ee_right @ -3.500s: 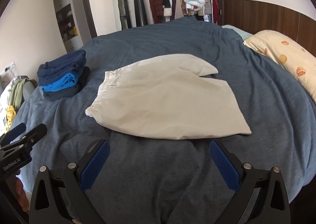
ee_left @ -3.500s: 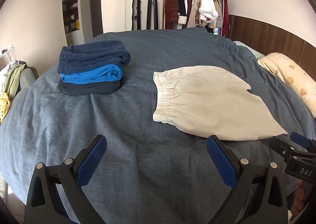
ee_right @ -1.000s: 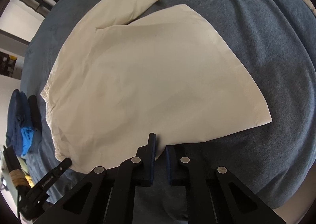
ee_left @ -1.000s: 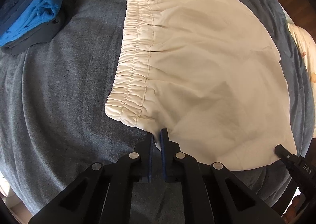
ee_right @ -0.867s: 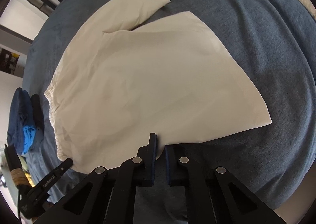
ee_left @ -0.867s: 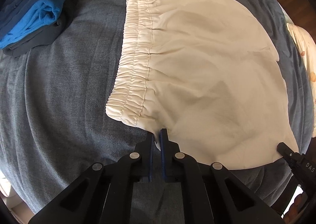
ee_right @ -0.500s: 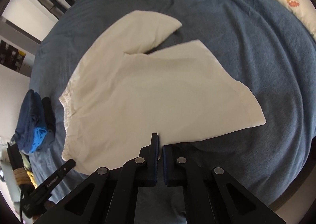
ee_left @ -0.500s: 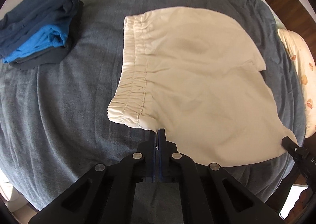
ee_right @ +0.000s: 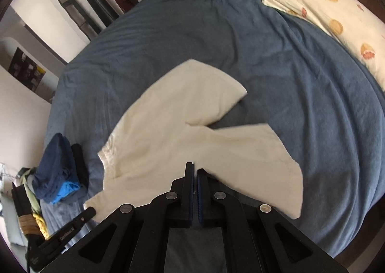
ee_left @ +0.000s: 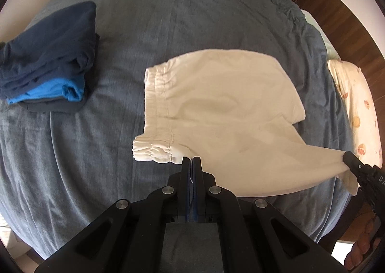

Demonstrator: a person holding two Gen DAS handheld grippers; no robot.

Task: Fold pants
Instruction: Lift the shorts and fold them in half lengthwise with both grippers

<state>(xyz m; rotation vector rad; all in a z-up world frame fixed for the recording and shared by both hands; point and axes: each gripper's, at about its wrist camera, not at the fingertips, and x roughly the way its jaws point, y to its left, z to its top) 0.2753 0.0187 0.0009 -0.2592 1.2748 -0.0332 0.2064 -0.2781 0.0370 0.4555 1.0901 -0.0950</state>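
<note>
Blue-covered bed (ee_left: 192, 8), cream pants (ee_left: 216, 109), folded clothes stack (ee_left: 48, 61), pillow (ee_right: 336, 13)

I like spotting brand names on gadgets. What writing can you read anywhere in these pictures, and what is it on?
"GenRobot.AI": on the left gripper, seen from the right wrist camera, small and slightly blurred.
"D": on the right gripper, seen from the left wrist camera; the rest is cut off at the frame edge.
Nothing readable on the pants.

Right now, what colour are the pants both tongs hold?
Plain cream, no pattern. The pants show best in the left wrist view.
</note>
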